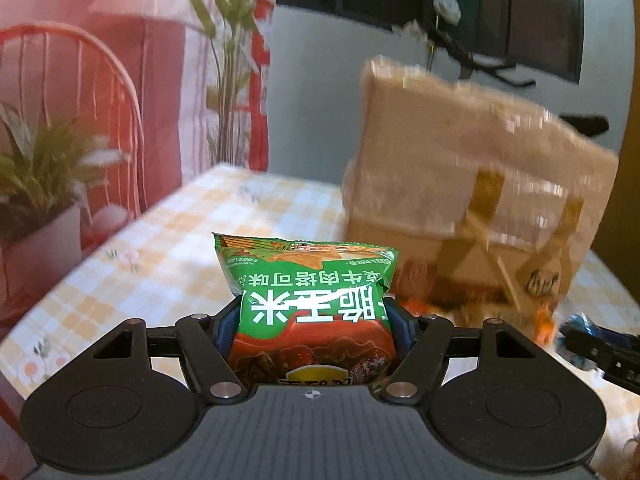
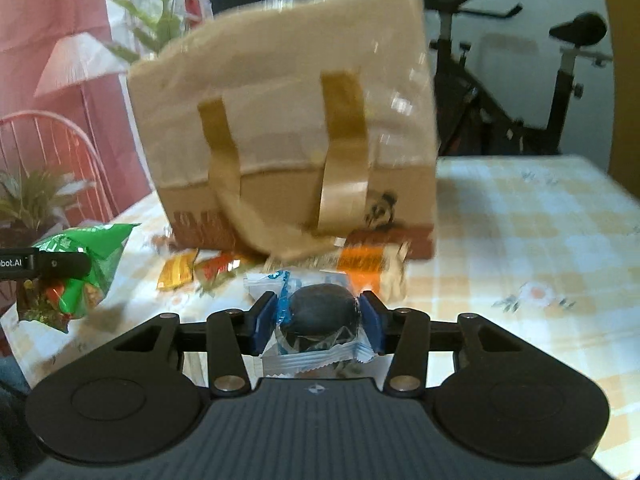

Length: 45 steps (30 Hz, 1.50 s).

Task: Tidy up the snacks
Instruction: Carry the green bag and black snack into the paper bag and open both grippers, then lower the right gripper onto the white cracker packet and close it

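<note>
Both grippers grip snacks — left gripper green bag, right gripper dark cake — facing tote.

Tote bag stands on tabletop; loose snack packets lie before it; potted plant and chair off the tabletop's left edge.

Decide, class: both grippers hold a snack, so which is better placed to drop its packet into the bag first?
Probably the right gripper: its clear packet faces the tan bag head-on. The left gripper, holding the green packet, sits off to the bag's side.
</note>
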### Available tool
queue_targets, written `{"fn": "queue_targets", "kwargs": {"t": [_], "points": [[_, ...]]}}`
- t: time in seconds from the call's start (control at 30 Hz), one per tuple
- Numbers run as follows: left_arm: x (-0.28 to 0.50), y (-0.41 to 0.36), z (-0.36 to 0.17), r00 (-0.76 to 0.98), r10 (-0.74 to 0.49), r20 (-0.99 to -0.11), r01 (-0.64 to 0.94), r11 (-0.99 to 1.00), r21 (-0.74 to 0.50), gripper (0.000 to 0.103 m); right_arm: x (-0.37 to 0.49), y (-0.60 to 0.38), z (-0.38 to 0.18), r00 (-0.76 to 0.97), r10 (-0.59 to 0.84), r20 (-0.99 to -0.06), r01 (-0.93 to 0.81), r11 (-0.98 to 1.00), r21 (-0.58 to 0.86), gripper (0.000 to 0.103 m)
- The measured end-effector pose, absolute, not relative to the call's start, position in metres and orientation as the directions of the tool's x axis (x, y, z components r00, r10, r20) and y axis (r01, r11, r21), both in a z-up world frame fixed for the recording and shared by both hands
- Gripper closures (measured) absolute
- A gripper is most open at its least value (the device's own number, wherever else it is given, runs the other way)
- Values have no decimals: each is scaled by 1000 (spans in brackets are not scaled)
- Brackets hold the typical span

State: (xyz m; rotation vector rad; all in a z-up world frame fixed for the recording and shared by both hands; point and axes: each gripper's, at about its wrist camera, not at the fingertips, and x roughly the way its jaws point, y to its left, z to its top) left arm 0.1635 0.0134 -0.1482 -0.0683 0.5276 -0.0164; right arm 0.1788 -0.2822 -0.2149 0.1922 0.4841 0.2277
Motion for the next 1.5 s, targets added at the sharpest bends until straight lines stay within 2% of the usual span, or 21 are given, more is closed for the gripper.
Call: {"fn": "queue_targets", "kwargs": {"t": [0.3,0.5,0.6,0.8,0.93,1.27,1.3,1.37,1.4,1.47,1.5], "points": [[166,7,-91,937,-66,-343,54,998,-43,30,161,-310,-169,940,181,-290,-120,969,214,55],[191,-10,-45,961,-134,-241,132,991,-23,30,175,-327,-114,977,151,-152,-124,977,176,55],[207,-21,-25,963,-177,-204,173,984,-41,30,190,-331,-89,983,156,-97,-138,976,170,55],[253,-54,3,948,-274,-164,277,961,-3,30,231,-328,-60,981,188,-47,-179,972,150,55],[292,-75,4,933,-295,-206,307,951,28,30,267,-315,-61,975,209,-72,-201,974,103,55],[365,-95,-26,874,-314,-370,334,942,-11,29,319,-307,-83,960,204,-190,-178,973,146,55],[369,-97,-30,863,-321,-389,341,940,-19,29,321,-310,-85,959,198,-203,-170,974,148,54],[374,-94,-36,851,-316,-420,338,941,-23,21,323,-313,-88,959,181,-220,-148,976,157,51],[374,-93,-39,852,-308,-423,332,943,-19,19,320,-315,-88,959,178,-219,-145,976,161,43],[367,-87,-41,854,-307,-421,328,944,-23,17,314,-318,-88,962,174,-211,-140,976,168,34],[365,-84,-42,851,-311,-424,331,943,-28,17,311,-319,-87,964,172,-205,-138,976,168,34]]}}
